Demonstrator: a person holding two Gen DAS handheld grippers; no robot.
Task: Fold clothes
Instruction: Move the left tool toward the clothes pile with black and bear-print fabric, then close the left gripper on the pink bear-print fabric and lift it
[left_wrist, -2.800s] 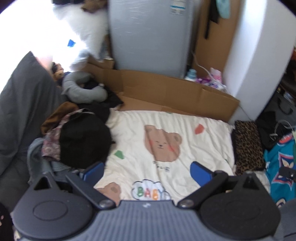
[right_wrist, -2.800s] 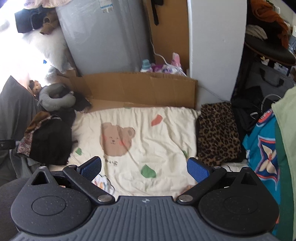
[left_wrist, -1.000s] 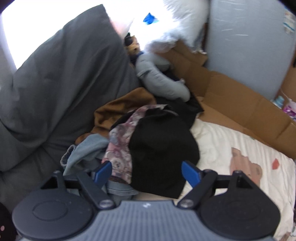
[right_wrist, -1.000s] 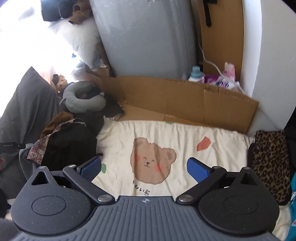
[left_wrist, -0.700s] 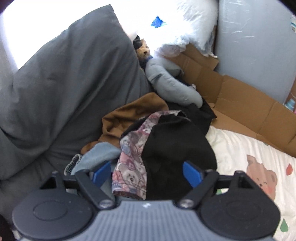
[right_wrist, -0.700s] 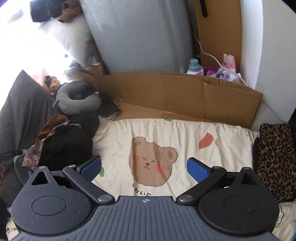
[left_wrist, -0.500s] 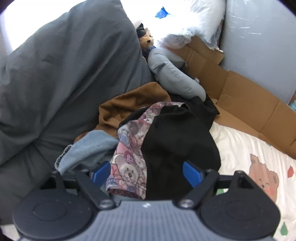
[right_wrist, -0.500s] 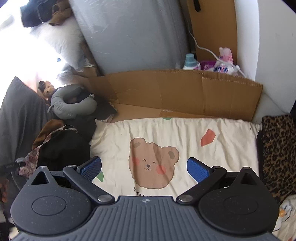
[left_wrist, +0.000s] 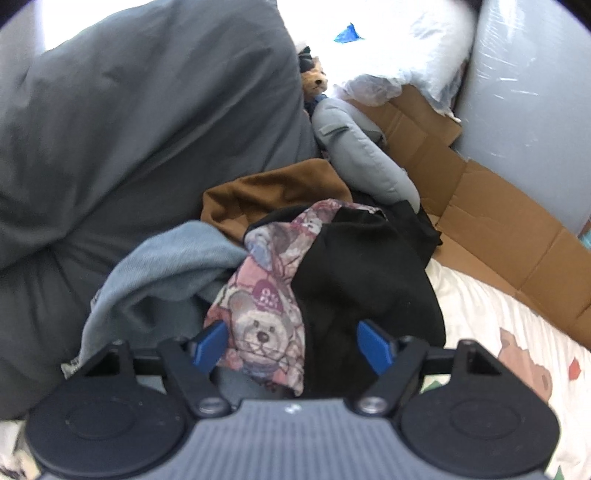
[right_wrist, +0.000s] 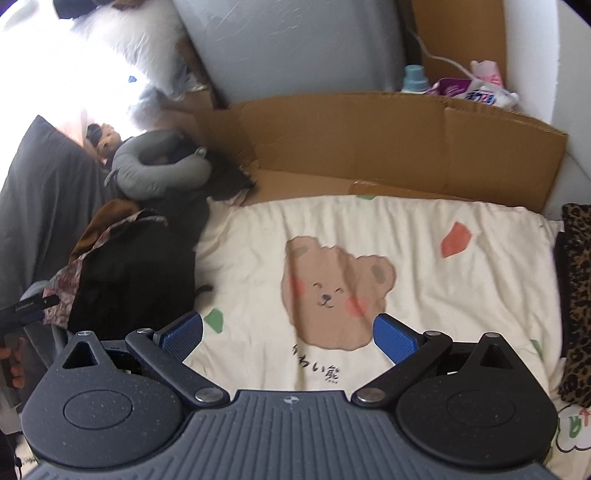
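- my left gripper (left_wrist: 291, 345) is closing over the clothes pile (left_wrist: 295, 266); the bear-print cloth (left_wrist: 258, 325) and black garment (left_wrist: 362, 280) lie between its jaws, so no free way down there.
- the grey duvet (left_wrist: 129, 110) walls the left side.
- far side: neck pillow (right_wrist: 155, 173), cardboard (right_wrist: 388, 140).
- my right gripper (right_wrist: 290, 334), jaws wide, has the flat cream blanket (right_wrist: 424, 266) free ahead.
- the leopard cloth (right_wrist: 576, 295) bounds the right.
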